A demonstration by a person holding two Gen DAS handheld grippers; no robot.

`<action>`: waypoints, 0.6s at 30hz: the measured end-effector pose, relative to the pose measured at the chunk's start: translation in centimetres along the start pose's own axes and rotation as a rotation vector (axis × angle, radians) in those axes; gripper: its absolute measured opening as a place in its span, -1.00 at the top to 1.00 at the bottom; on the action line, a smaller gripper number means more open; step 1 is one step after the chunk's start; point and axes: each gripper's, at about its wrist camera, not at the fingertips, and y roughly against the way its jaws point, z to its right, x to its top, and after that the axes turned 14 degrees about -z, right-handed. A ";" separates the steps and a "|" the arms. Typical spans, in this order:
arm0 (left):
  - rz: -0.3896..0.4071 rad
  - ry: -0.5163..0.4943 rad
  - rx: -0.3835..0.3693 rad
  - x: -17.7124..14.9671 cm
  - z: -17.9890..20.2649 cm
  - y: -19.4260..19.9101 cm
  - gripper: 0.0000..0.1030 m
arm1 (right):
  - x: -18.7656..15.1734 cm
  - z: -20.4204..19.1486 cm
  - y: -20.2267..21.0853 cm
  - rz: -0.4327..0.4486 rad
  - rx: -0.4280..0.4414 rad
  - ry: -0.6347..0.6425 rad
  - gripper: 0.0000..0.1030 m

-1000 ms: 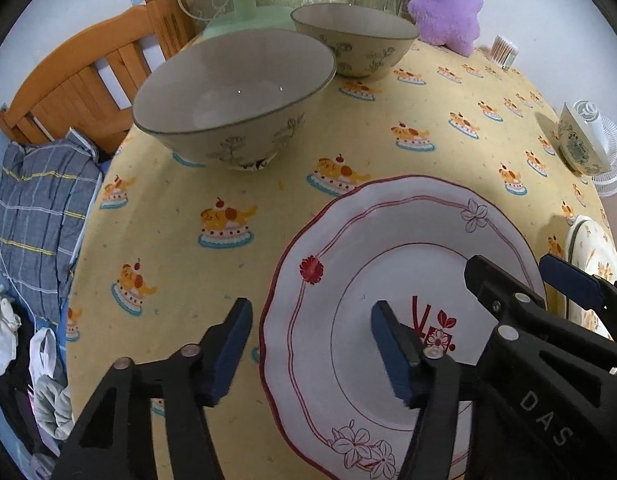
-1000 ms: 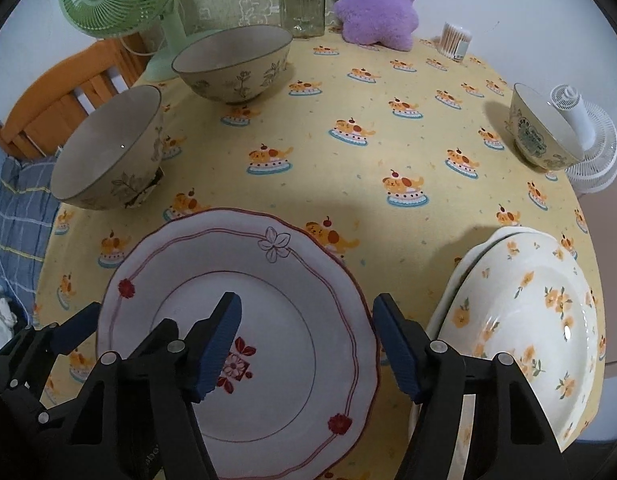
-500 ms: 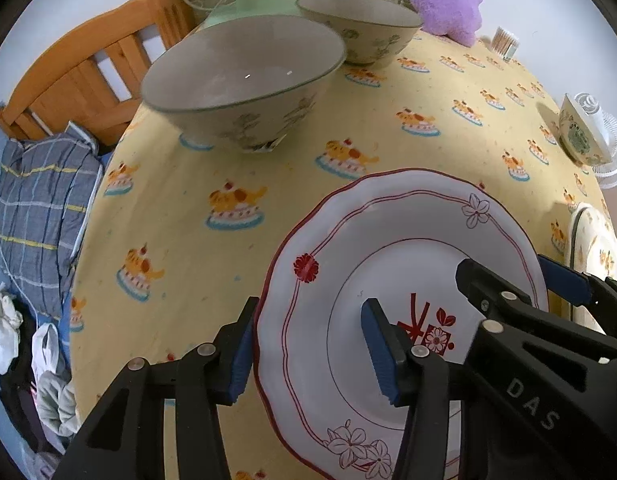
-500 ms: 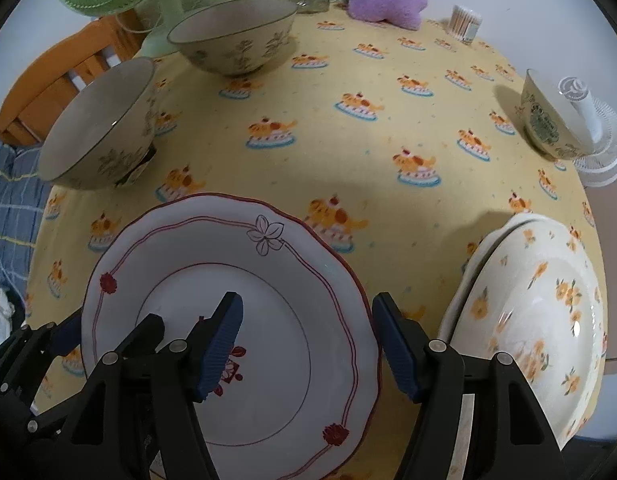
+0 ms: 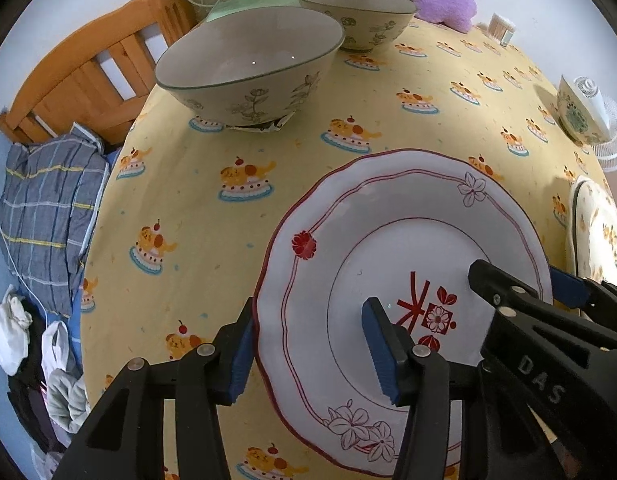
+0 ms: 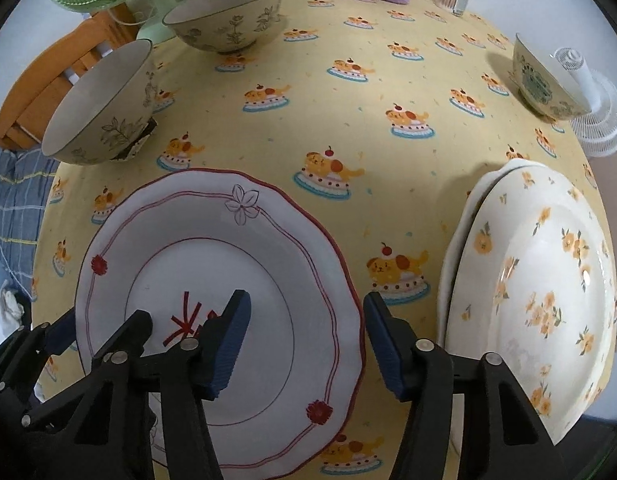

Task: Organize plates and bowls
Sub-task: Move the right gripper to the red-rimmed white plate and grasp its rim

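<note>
Far on my left sits the wooden orange bed frame [image 5: 84, 80], off the table. Next comes a big round grey bowl with leaf drawings [image 5: 248, 66], standing on the yellow tablecloth with little dog cakes [image 5: 196, 200]. Behind it is a second grey bowl with leaf drawings [image 5: 356, 14].

Then comes my left gripper [image 5: 308, 348]. It is wide open and holds nothing. One blue pad sits just outside the left rim of the round white plate with red lines and flowers [image 5: 408, 248], and the other pad hangs over the plate's middle. So the rim is between the pads.

My right gripper [image 6: 304, 340] is wide open too, with nothing in it. Its left pad is over the same plate, and its right pad is just past the plate's right rim.

Further right lies a stack of cream plates with small orange flowers [image 6: 540, 280], near the table edge. Past that stands a small cream bowl with green patterns [image 6: 544, 80], beside a white fan [image 6: 596, 120].

I think I am at the step of grabbing the red-lined plate from both sides. Next I should squeeze both grippers on the rims, lift the plate flat, and carry it over to the flower plates. I cannot tell if the pads touch the plate yet.
</note>
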 end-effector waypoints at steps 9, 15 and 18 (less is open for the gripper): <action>-0.033 -0.016 -0.011 0.0 0.2 0.2 -0.03 | -0.2 -0.4 0.2 -0.014 -0.041 -0.003 -0.10; -0.029 -0.016 -0.028 -0.7 0.3 1.2 -0.03 | -1.0 -0.2 1.4 -0.012 -0.057 -0.006 -0.10; -0.016 -0.024 -0.039 -0.9 0.2 2.1 -0.03 | -1.6 -0.1 2.4 0.003 -0.069 -0.010 -0.10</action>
